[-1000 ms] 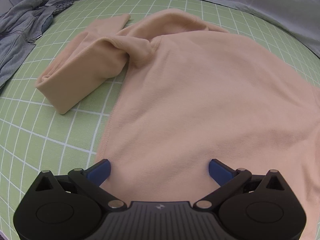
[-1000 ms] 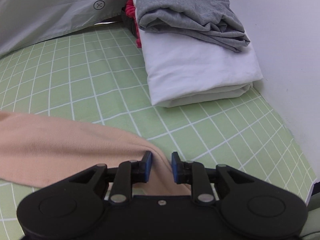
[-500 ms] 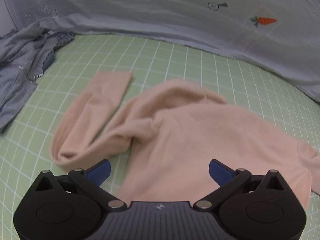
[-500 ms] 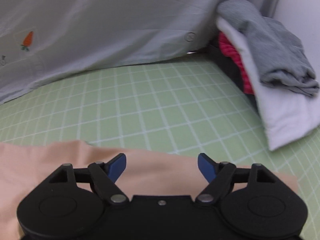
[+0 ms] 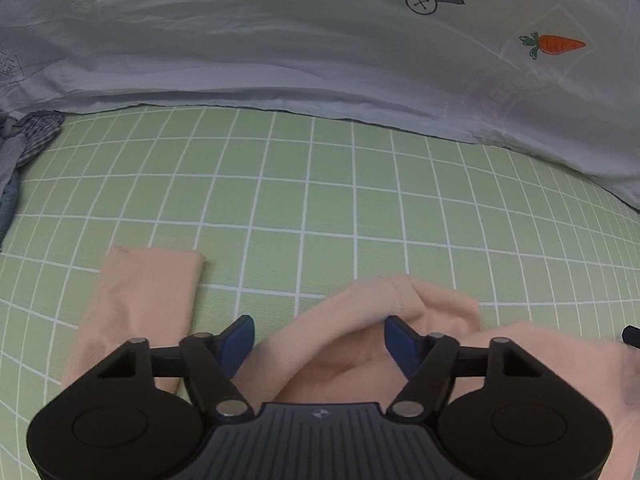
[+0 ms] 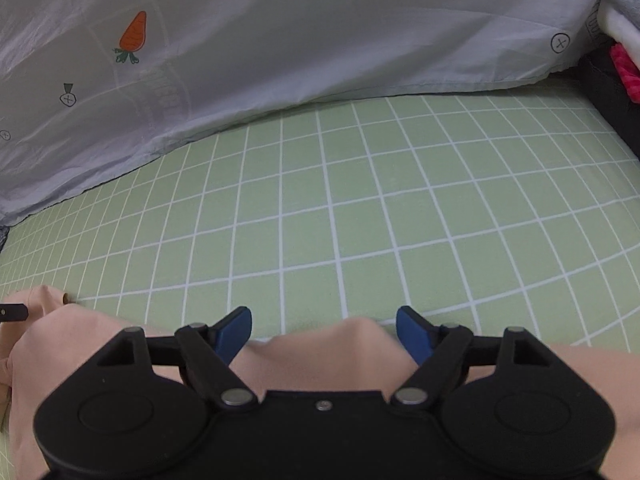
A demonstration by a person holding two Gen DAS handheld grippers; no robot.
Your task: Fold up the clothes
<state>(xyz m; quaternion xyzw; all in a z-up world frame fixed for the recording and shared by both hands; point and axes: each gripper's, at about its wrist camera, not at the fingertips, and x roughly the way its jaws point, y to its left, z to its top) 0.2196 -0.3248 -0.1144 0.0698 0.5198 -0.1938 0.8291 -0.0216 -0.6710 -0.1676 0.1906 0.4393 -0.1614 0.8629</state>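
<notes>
Peach top (image 5: 360, 344), soft and fuzzy, lies bunched on the green checked bed sheet (image 5: 320, 208), near its front edge. Both the left hand-held gripper (image 5: 320, 340) and right hand-held gripper (image 6: 324, 332) are spread wide, holding nothing.

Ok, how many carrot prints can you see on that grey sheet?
1. The carrot print sits at upper right of the grey sheet in the left wrist view, upper left in the right wrist view; it appears to be the same one. Others may lie outside the frame.
</notes>
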